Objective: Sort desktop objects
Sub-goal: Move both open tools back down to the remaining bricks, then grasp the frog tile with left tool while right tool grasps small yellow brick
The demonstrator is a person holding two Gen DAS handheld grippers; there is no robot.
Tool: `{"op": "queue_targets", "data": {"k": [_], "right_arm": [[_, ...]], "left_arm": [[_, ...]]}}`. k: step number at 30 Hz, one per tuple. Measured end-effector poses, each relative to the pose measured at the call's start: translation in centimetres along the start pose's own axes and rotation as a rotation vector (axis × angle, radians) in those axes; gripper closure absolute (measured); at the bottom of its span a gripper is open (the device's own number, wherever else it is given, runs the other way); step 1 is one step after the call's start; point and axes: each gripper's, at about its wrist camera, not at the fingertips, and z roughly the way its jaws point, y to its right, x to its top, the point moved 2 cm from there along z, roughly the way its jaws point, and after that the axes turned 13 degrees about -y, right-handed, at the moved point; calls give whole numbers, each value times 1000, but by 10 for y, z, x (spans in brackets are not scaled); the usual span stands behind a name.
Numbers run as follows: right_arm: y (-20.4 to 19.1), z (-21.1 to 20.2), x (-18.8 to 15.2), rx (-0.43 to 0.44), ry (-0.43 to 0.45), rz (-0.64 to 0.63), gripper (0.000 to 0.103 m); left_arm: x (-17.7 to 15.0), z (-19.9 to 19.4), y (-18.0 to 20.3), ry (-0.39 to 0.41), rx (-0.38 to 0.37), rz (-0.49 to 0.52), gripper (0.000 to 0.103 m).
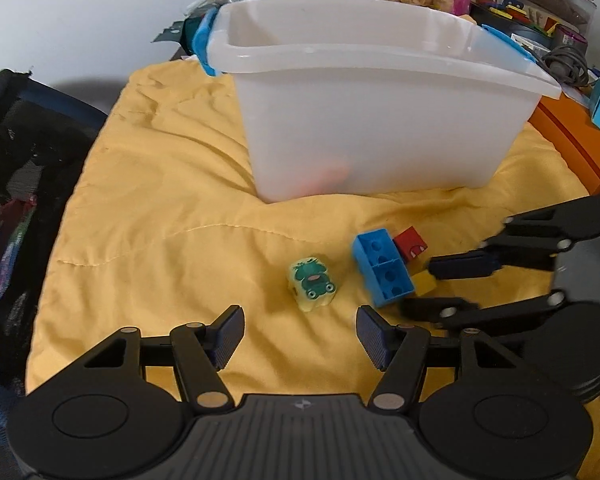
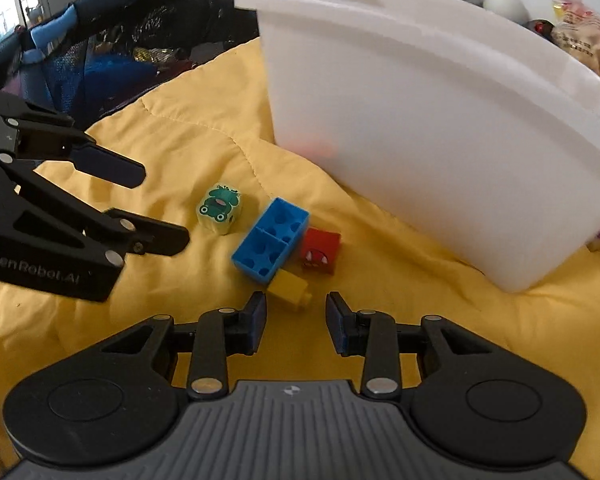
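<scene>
- Nearest our right gripper (image 2: 296, 320) lies the small yellow brick (image 2: 289, 286), just ahead of the gap between the fingers; the jaws stand partly open with nothing between them, and we judge they are lined up to take that brick first.
- Our left gripper (image 1: 300, 334) hovers wide open and empty, with the frog-printed cube (image 1: 312, 282) straight in front of its fingers, so we read that as its own target.
- Between the two cubes sits the blue two-by-four brick (image 2: 271, 240), hollow side up, touching the yellow brick and just beside the red cube (image 2: 320, 250).
- Behind them all the white plastic bin (image 1: 380, 56) stands on the yellow quilt (image 1: 160, 200), presumably where the pieces go; something reddish shows faintly through its wall.
- We note the tight cluster: closing on the yellow brick may nudge the blue one, and our grippers sit near each other.
- Clutter beyond the bin stays out of the way.
</scene>
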Motion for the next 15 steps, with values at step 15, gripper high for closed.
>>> {"op": "queue_targets", "data": {"k": [15], "right_arm": [[22,-19,-38,-42,-14,95,74]], "left_arm": [[19,34,9,-24,-22,2,71]]}}
